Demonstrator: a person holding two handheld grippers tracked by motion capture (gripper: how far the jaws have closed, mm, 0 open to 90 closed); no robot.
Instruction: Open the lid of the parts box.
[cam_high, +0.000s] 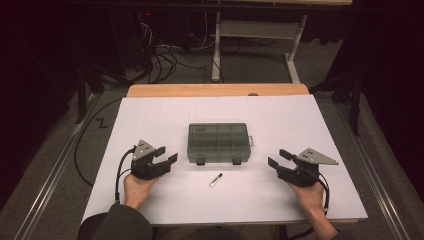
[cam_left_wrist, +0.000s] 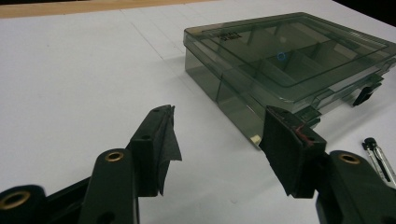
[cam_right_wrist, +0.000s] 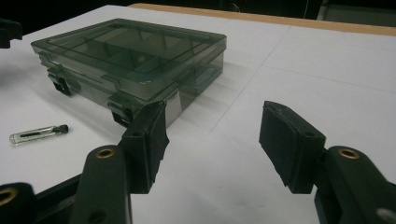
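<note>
A smoky clear box (cam_high: 219, 143) is sitting shut at the centre of the white table (cam_high: 150, 120), its compartments showing nothing inside. A small vial (cam_high: 216, 180) is lying at its 6 o'clock, apart. The left gripper (cam_high: 162, 156) at 9 o'clock and right gripper (cam_high: 278, 158) at 3 o'clock are resting spread, holding nothing.

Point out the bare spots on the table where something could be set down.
Bare white table lies behind the closed compartment box up to the wooden edge, and along both sides of it. Tighter in front: the small vial lies between the left gripper and right gripper.
</note>
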